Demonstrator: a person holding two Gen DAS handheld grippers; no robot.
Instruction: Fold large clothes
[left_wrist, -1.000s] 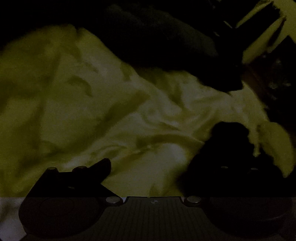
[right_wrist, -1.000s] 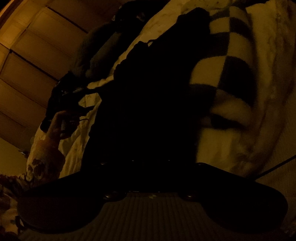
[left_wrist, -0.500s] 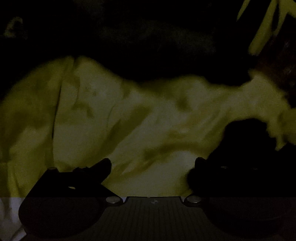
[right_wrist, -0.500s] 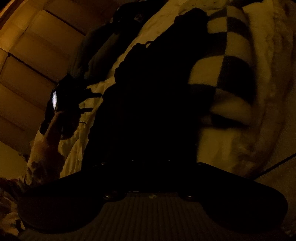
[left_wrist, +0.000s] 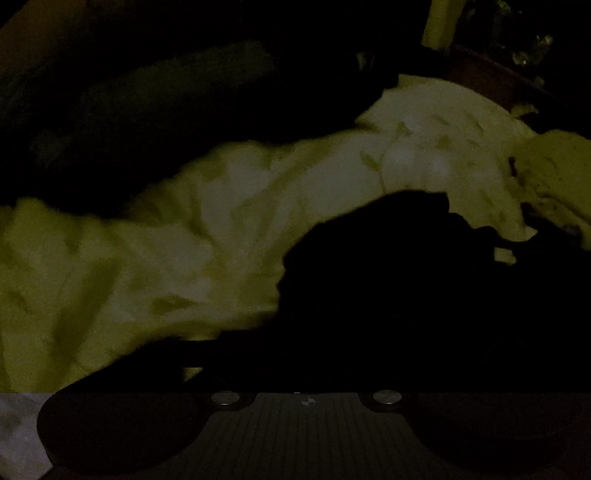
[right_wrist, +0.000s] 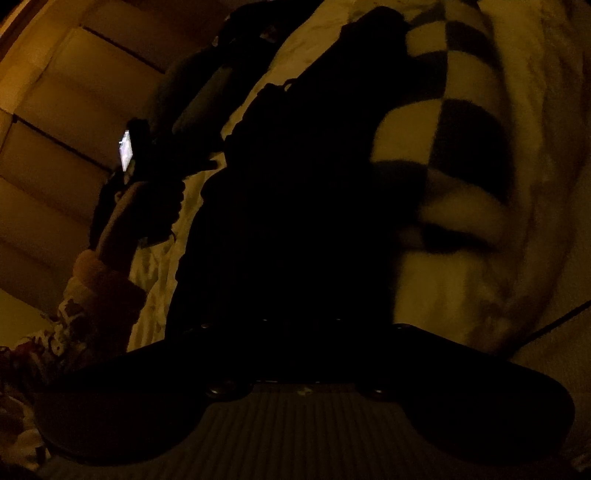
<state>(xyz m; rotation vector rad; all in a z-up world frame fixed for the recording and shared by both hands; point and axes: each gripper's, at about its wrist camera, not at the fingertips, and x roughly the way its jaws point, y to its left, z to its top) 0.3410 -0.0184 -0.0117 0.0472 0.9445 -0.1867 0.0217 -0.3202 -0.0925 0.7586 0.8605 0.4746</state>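
The room is very dark. A large black garment (right_wrist: 295, 206) lies lengthwise on a pale bedsheet (left_wrist: 147, 266). In the right wrist view it fills the middle and runs right up to my right gripper (right_wrist: 299, 325), whose fingers are lost in the black cloth. In the left wrist view a black part of the garment (left_wrist: 388, 280) covers my left gripper (left_wrist: 303, 354), and more of it lies across the top (left_wrist: 184, 110). My left gripper also shows in the right wrist view (right_wrist: 147, 177), held in a hand at the garment's left edge.
A black-and-white checkered blanket (right_wrist: 461, 140) lies to the right of the garment. A wooden panelled wall (right_wrist: 55, 129) stands at the left. A patterned sleeve (right_wrist: 85, 306) is at the lower left. A dark wooden edge (left_wrist: 498, 85) is at the upper right.
My left gripper has moved into the black cloth. Its open fingers, visible over the sheet before, are now hidden by it. The right gripper has stayed in place.
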